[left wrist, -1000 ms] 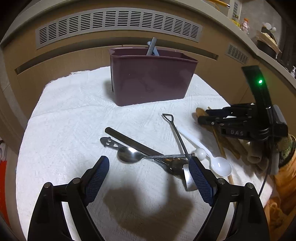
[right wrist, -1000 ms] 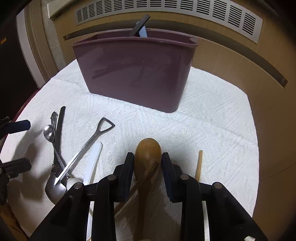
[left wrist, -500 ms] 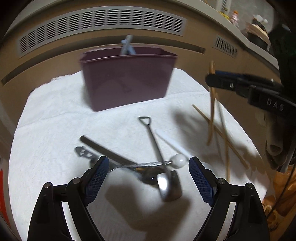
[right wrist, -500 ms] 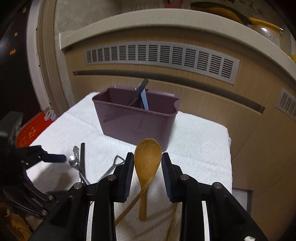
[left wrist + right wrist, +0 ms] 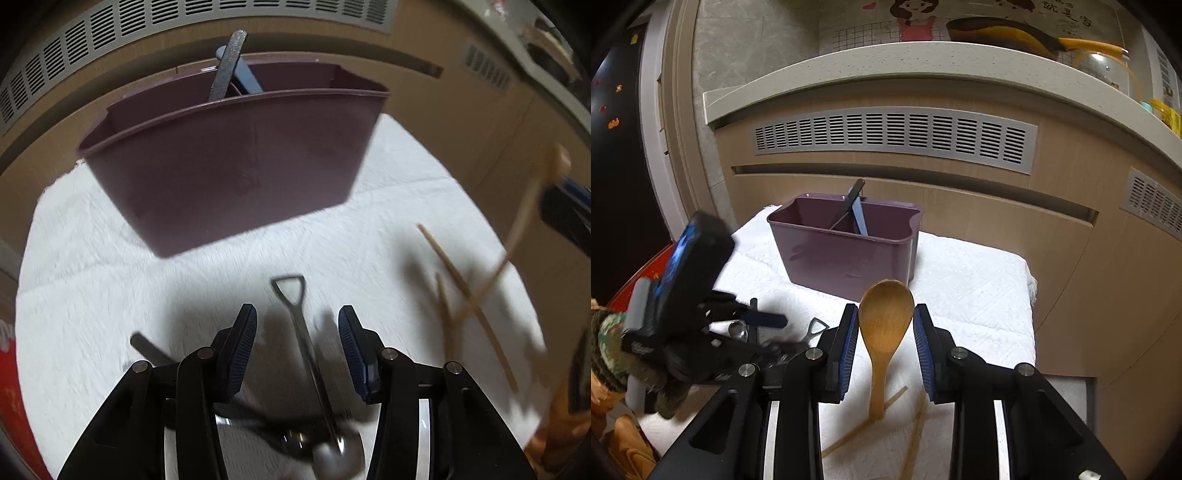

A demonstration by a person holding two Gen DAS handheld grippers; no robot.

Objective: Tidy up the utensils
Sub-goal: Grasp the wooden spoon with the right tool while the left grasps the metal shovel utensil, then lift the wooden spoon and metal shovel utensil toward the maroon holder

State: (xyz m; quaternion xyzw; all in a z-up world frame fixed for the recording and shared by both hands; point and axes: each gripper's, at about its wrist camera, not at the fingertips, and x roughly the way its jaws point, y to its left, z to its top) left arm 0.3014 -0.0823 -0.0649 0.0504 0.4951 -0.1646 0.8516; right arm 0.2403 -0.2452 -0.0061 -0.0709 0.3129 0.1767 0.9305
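Note:
A maroon utensil caddy [image 5: 236, 162] [image 5: 846, 251] stands on a white towel [image 5: 92, 288] and holds a dark utensil and a blue one. My right gripper [image 5: 885, 325] is shut on a wooden spoon [image 5: 884, 321], bowl up, lifted above the towel. My left gripper [image 5: 297, 347] is part closed low over a shovel-handled metal spoon [image 5: 306, 354], its pads apart from it on both sides. More metal utensils [image 5: 295, 439] lie under the left gripper. Wooden chopsticks [image 5: 465, 295] lie on the towel at the right.
A beige cabinet with a vent grille [image 5: 894, 138] rises right behind the towel. A counter ledge [image 5: 923, 62] above it carries a yellow-handled pan. The towel's right edge [image 5: 1030, 288] drops off beside the cabinet.
My right gripper has lifted the wooden spoon well up off the towel. My left gripper has moved forward over the shovel-handled spoon and its fingers have narrowed.

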